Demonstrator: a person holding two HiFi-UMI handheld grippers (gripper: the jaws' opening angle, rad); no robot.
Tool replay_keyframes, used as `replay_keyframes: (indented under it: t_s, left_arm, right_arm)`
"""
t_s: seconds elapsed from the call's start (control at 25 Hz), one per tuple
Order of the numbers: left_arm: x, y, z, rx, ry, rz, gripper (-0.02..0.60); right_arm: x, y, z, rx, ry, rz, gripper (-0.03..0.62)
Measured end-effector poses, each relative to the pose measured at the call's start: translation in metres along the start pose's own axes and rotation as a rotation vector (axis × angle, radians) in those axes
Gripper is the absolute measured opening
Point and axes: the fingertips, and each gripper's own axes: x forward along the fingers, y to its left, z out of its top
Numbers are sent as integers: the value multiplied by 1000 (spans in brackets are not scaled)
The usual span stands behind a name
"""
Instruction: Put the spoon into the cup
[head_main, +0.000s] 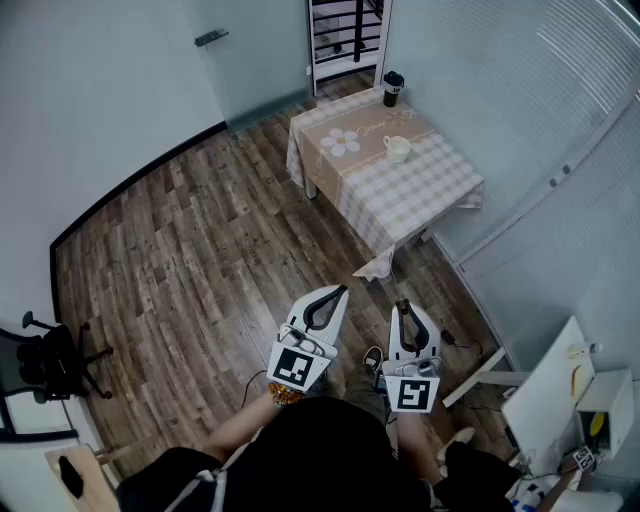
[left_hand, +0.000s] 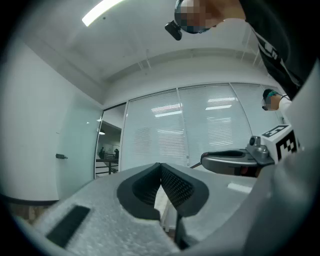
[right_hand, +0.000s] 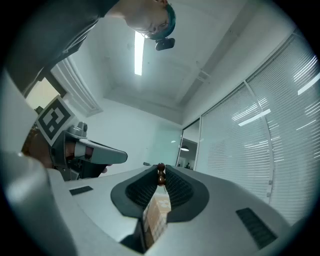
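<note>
A pale cup (head_main: 397, 148) stands on a small table with a checked cloth (head_main: 420, 195), far ahead across the wood floor. Both grippers are held close to the person's body, well short of the table. My right gripper (head_main: 403, 305) is shut on the spoon, of which only a dark brown knobbed end (right_hand: 160, 175) shows, pinched between the pads at the tips (right_hand: 160, 169). The rest of the spoon is hidden. My left gripper (head_main: 340, 291) is shut with nothing between its pads (left_hand: 160, 166).
A black lidded cup (head_main: 393, 88) stands at the table's far corner. A black office chair (head_main: 52, 362) is at the left wall. White furniture (head_main: 560, 390) stands at the right. Walls with blinds run along the right, and a doorway (head_main: 345, 35) lies beyond the table.
</note>
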Motion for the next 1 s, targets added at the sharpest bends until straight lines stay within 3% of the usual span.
replay_keyframes:
  t_s: [0.32,0.48,0.8,1.0]
  left_arm:
    - [61,-12,-13,3,4,5,15]
    - [104,-27,-22,-1,11,25,15]
    - [181,-64,-39,14,37,90,15]
    - [217,-58,-51,27,67,127,15]
  right_arm:
    - [18,-49,-30,1,27,22,48]
    - [27,-93,-51,89,19,33,48]
    - [39,-179,-93,136,-1,120,48]
    - [61,-210,-113,210,3,149,48]
